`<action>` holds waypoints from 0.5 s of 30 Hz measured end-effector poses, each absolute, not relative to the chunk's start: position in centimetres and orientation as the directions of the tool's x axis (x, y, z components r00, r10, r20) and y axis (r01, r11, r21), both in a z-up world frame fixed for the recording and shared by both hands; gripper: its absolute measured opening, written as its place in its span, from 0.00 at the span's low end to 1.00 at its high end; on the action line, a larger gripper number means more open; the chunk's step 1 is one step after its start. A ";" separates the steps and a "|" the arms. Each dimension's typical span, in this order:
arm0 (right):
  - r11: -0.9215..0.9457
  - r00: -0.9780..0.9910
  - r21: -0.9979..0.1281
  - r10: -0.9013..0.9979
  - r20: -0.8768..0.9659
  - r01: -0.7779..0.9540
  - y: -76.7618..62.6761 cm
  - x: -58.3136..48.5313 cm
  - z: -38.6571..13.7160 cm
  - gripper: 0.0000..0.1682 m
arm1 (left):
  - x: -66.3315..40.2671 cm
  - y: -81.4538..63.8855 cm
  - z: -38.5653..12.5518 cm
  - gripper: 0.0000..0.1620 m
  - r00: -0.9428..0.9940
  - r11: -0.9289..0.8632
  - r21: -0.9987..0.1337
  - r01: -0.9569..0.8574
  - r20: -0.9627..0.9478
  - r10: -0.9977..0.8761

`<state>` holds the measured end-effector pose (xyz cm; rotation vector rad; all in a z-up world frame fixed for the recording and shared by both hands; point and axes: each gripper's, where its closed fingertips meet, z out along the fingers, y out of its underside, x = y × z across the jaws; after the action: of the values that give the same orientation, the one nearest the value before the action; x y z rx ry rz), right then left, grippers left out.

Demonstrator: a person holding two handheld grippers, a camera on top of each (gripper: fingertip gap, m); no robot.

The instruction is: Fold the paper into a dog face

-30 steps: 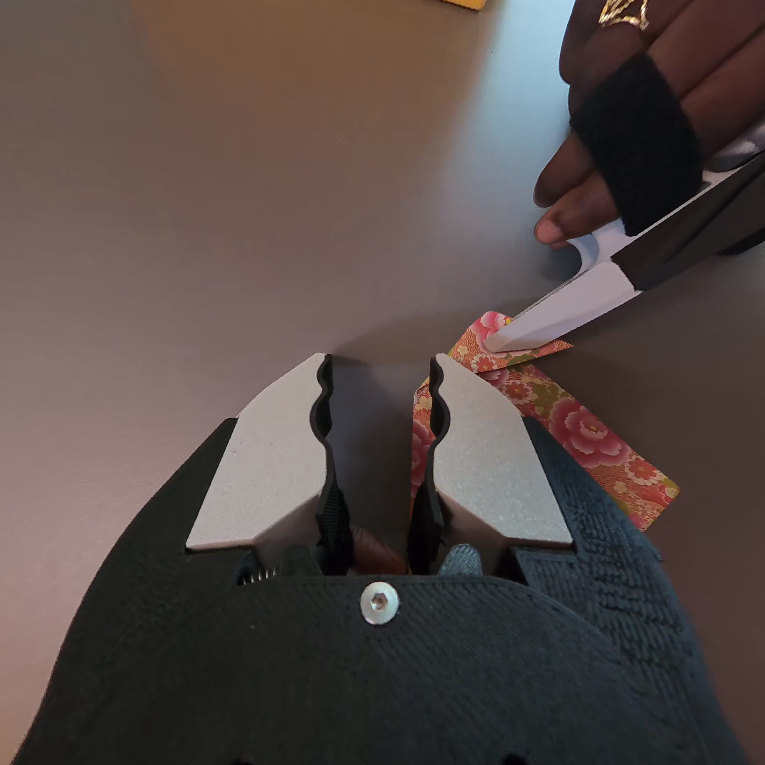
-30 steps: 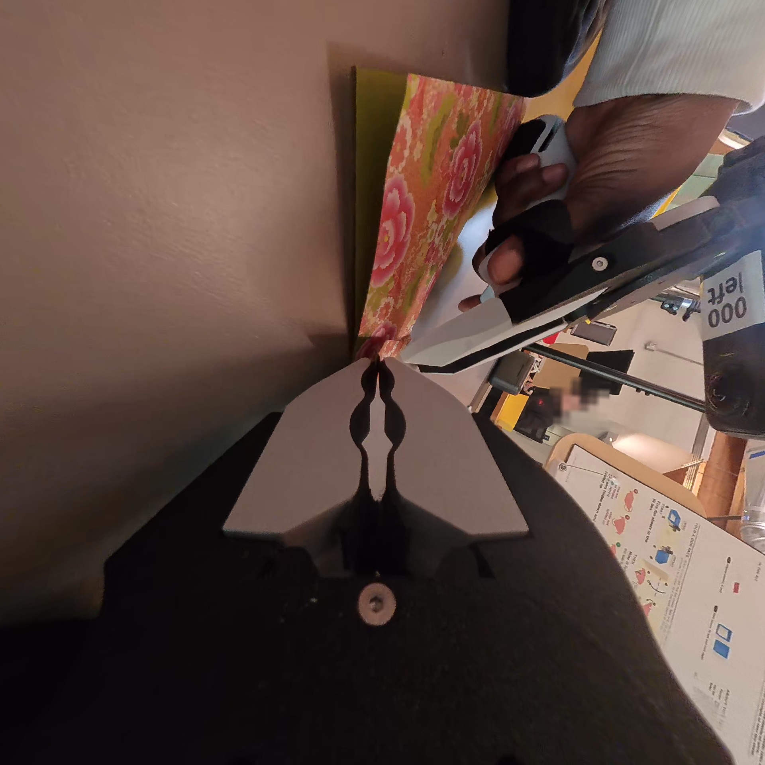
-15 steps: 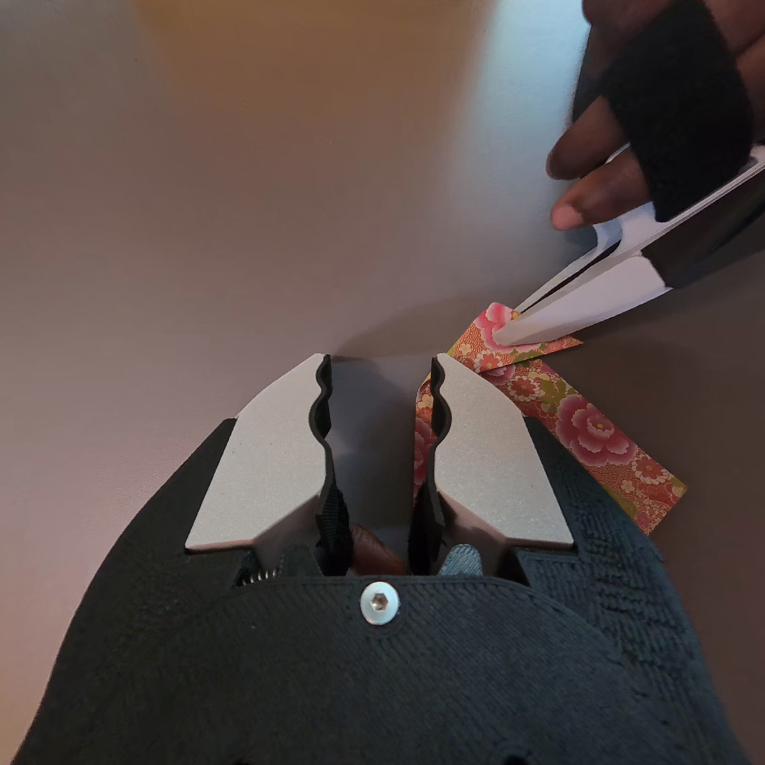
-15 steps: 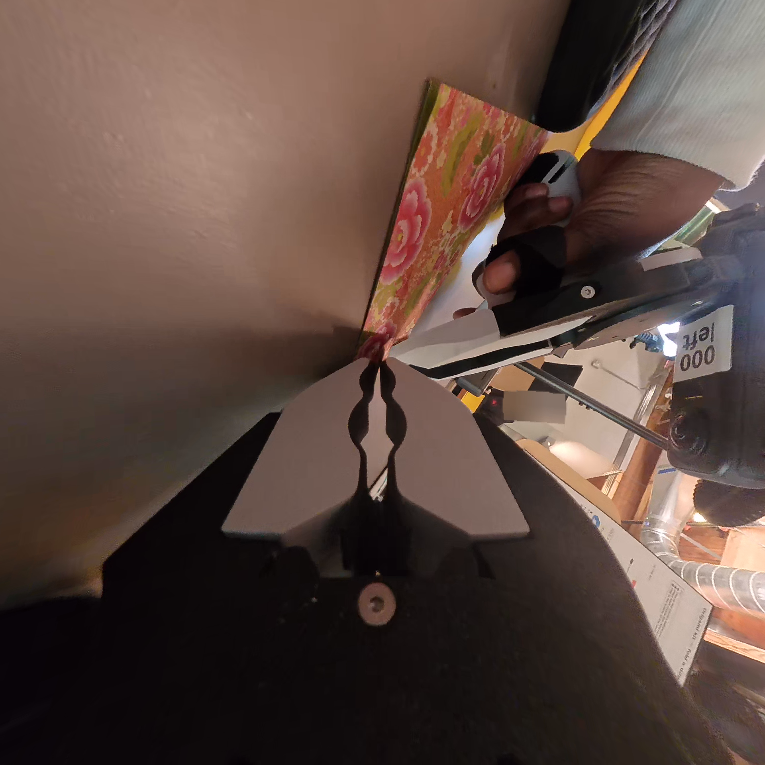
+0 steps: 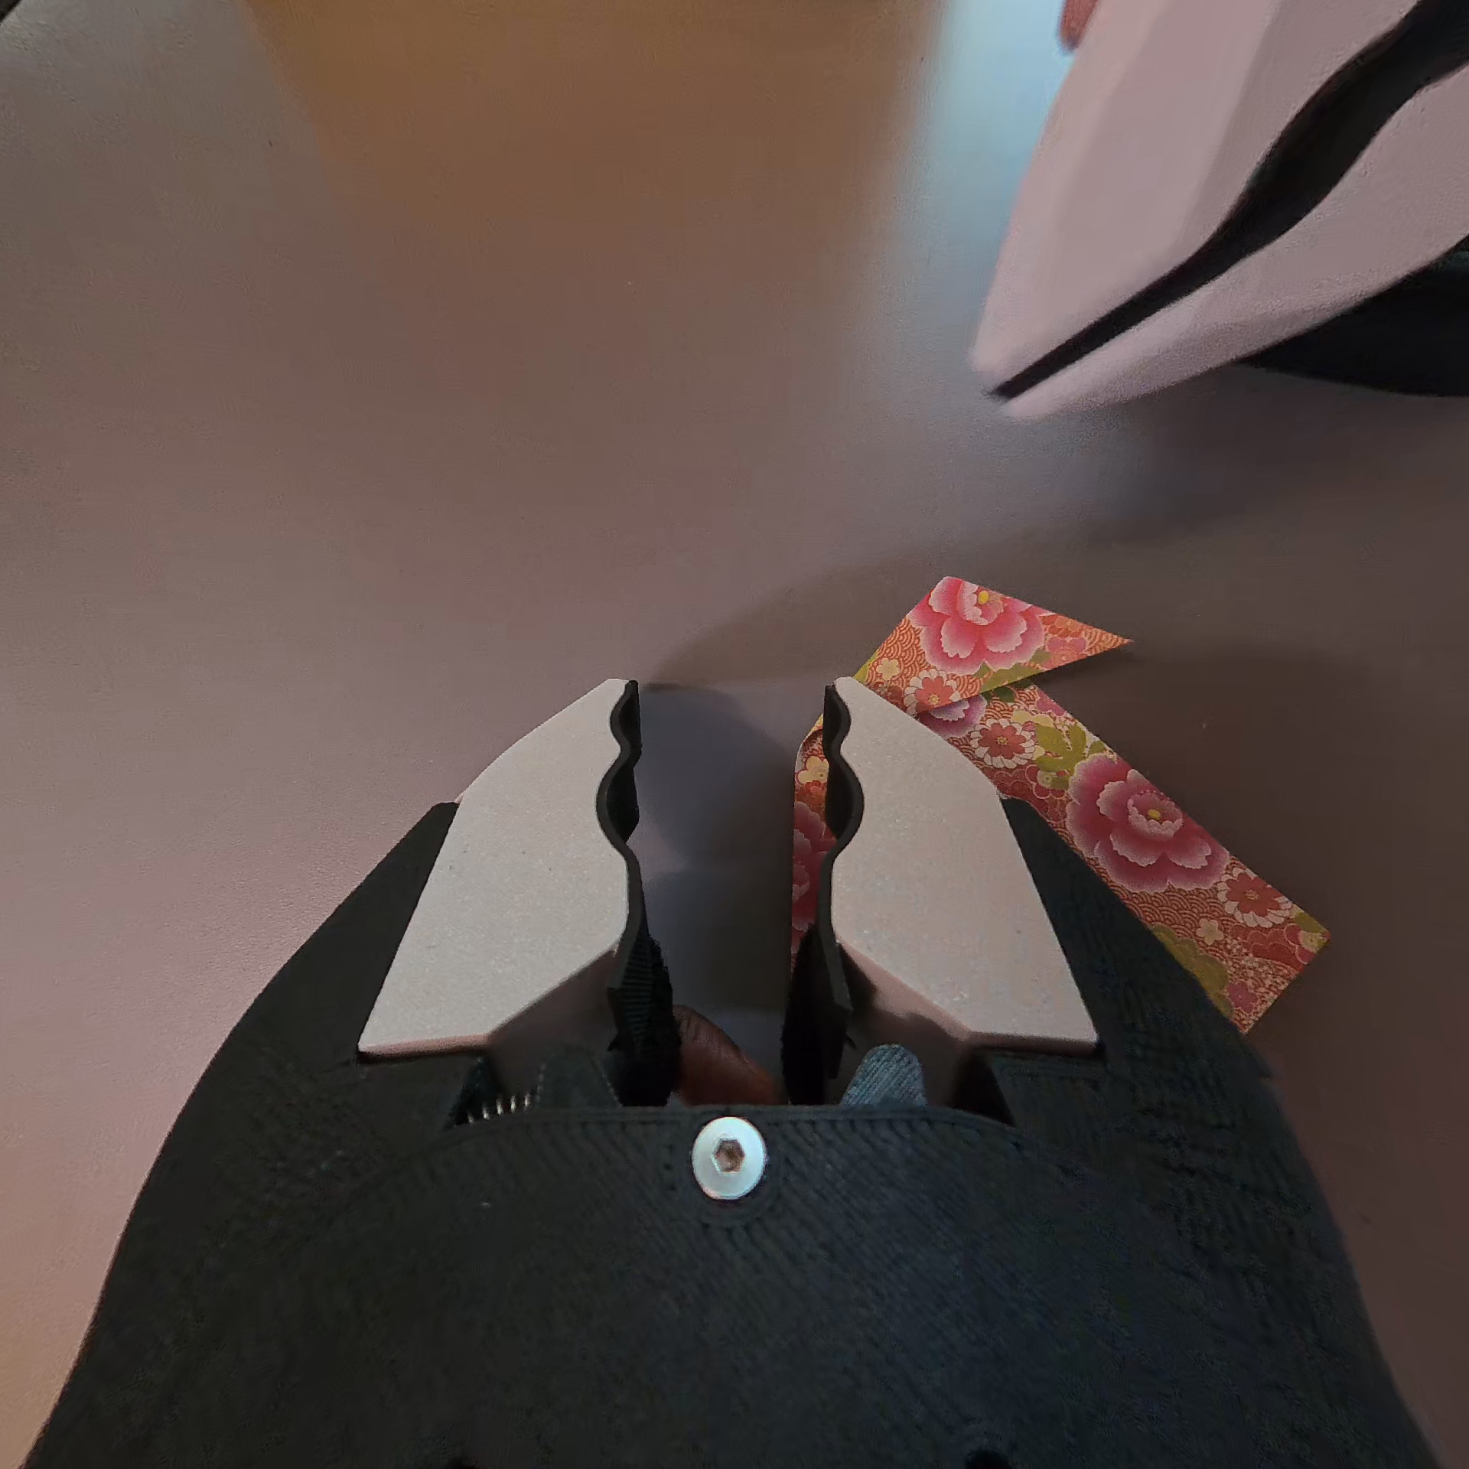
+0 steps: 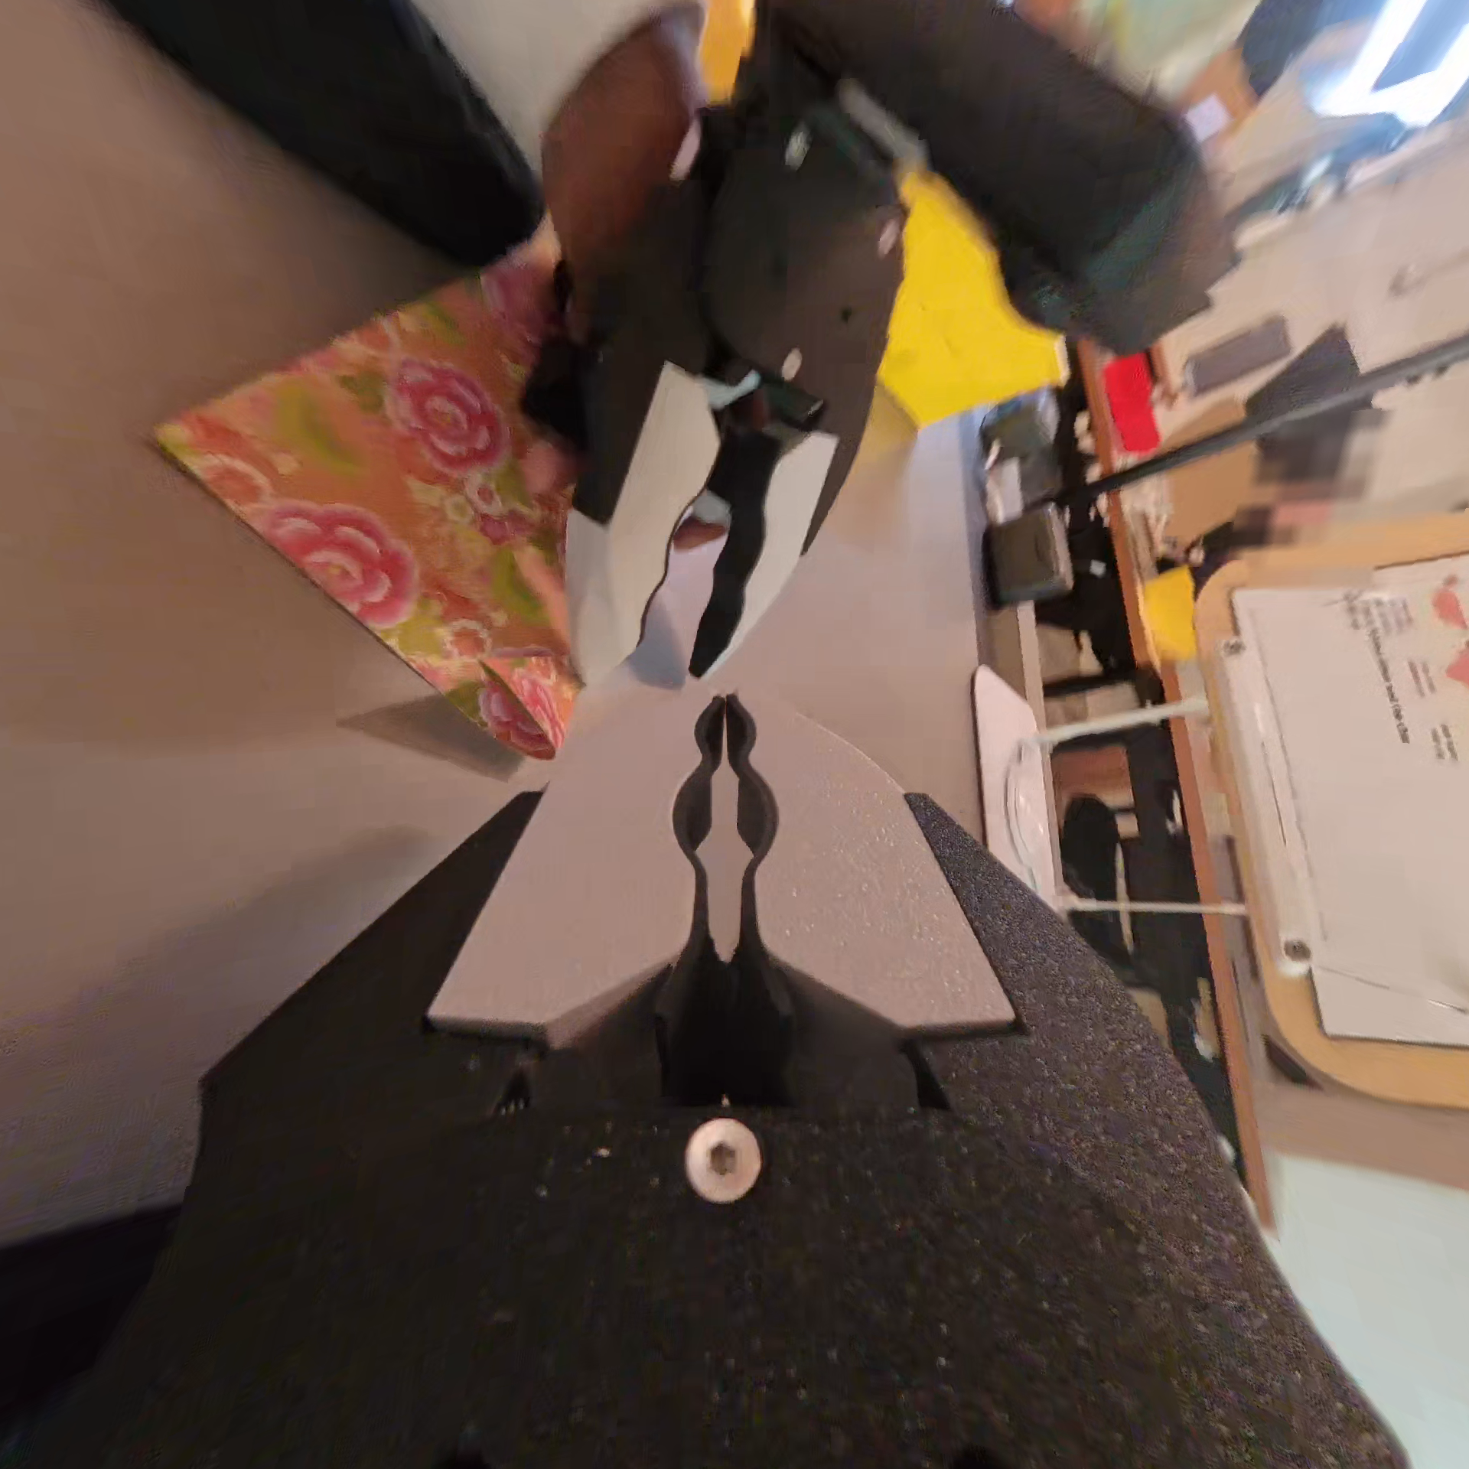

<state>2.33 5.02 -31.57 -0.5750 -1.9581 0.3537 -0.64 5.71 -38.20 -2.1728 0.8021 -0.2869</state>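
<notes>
Right gripper (image 6: 727,699) just let go, pinched together and lifted clear; left gripper (image 5: 731,699), spread apart, presses the paper (image 5: 1113,819), stretching near-right.

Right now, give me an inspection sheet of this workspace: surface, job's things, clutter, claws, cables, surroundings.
Surface: plain grey-brown table, bare around the work.
Job's things: floral paper lying on the table, folded, one corner flap turned over and slightly raised.
Clutter: yellow sheet at the table's far side.
Claws: left claw open, its right finger over the paper's edge; right claw shut, empty, lifted clear of the paper.
Cables: nothing seen.
Surroundings: printed instruction sheet on a wooden board, dark boxes on a bench, blurred room behind.
</notes>
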 end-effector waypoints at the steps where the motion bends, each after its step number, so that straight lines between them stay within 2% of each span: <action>1: 0.855 -0.383 -0.430 0.515 0.767 0.288 5.0 1.8 -32.6 0.00 | -0.6 5.7 -38.2 0.27 0.775 -0.492 -0.744 -0.452 -0.054 -0.630; 3: 0.861 -0.421 -0.369 0.497 0.759 0.350 4.6 0.8 -34.5 0.00 | -0.6 5.7 -38.2 0.27 0.774 -0.490 -0.744 -0.454 -0.056 -0.631; 6: 0.833 -0.459 -0.341 0.532 0.712 0.435 4.7 0.3 -36.4 0.00 | -0.6 5.7 -38.2 0.26 0.772 -0.482 -0.745 -0.460 -0.068 -0.632; 15: 0.821 -0.507 -0.246 0.524 0.684 0.516 4.8 0.6 -37.8 0.00 | -0.6 5.7 -38.1 0.26 0.770 -0.477 -0.746 -0.465 -0.076 -0.633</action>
<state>0.60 4.81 -37.85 -0.7589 -2.2005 0.0133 -0.56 5.66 -38.14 -2.1596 0.8154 -0.2671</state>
